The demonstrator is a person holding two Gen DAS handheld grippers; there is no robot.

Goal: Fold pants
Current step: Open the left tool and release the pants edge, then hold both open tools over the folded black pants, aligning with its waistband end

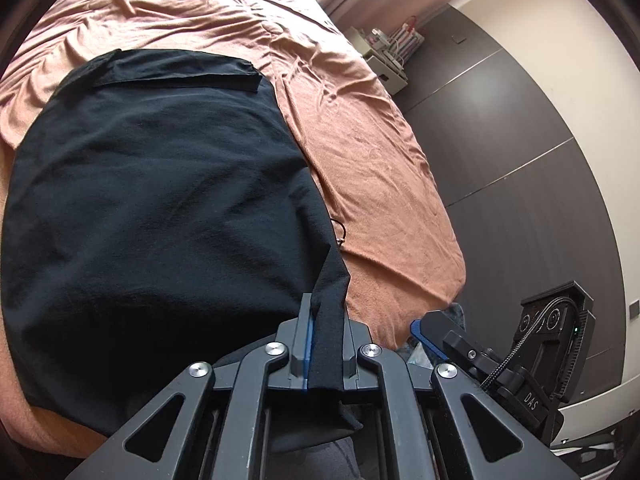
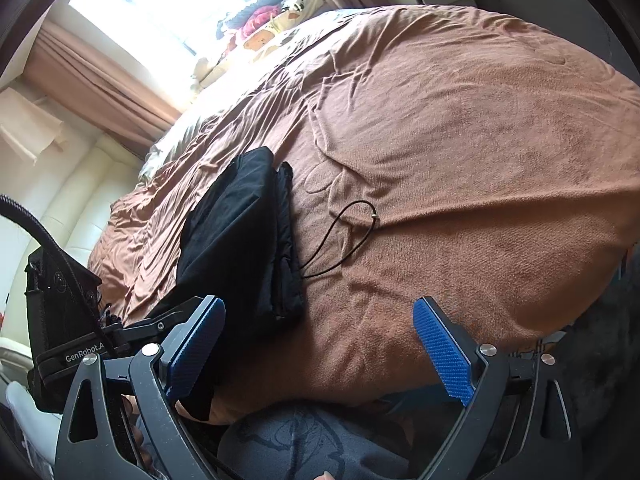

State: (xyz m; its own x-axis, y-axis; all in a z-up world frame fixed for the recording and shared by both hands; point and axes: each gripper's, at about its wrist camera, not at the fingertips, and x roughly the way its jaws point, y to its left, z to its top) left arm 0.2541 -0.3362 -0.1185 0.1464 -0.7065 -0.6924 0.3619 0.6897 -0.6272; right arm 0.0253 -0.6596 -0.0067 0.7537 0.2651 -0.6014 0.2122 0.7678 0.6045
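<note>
Left wrist view shows your left gripper point(image 1: 322, 344) clamped on a corner of the black fabric pants point(image 1: 160, 200) lying on the rust-brown bed blanket point(image 1: 360, 140). Your right gripper point(image 2: 320, 348) hangs wide open, holding nothing, beside them.

A home bedroom: wide bed point(image 2: 460, 160) under a rumpled brown blanket, curtained window point(image 2: 168, 12), dark wardrobe doors point(image 1: 508, 152)

The black pants point(image 1: 152, 184) lie spread flat on the bed, soft matte cloth with a few shallow creases. Their far end is folded back in a narrow band. At the near right corner a strip of the fabric rises off the bed, pinched taut. From the right side the pants point(image 2: 240, 232) show stacked layers, a thin black drawstring point(image 2: 344, 236) looping out onto the bed.
</note>
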